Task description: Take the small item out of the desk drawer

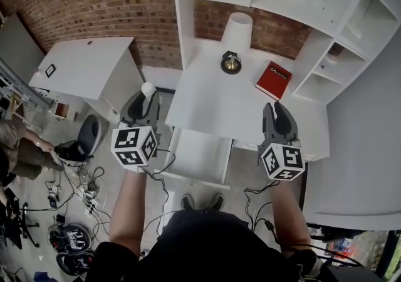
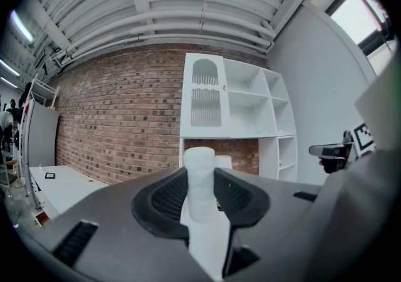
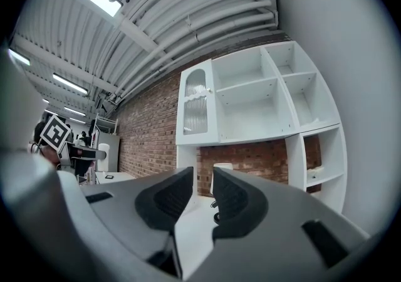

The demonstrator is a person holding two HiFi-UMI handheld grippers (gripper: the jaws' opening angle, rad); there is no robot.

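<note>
Left tool [image 1: 146, 102]: clenched on small white frosted cylinder [image 2: 202, 177], which is out of the open white drawer [image 1: 202, 155] and held up at the left corner of the white bench [image 1: 207, 96]. Right tool [image 1: 278, 116]: released, nothing between jaws. Red book [image 1: 273, 79]: flat on bench.

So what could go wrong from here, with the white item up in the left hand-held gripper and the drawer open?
The small white item is pinched with its top standing clear of the pads of the left hand-held gripper. It seems to hang beside the desk, so a slip would likely drop it onto the cable-strewn floor. The drawer stands open just ahead of the person's shoes, so a step forward could knock it.
</note>
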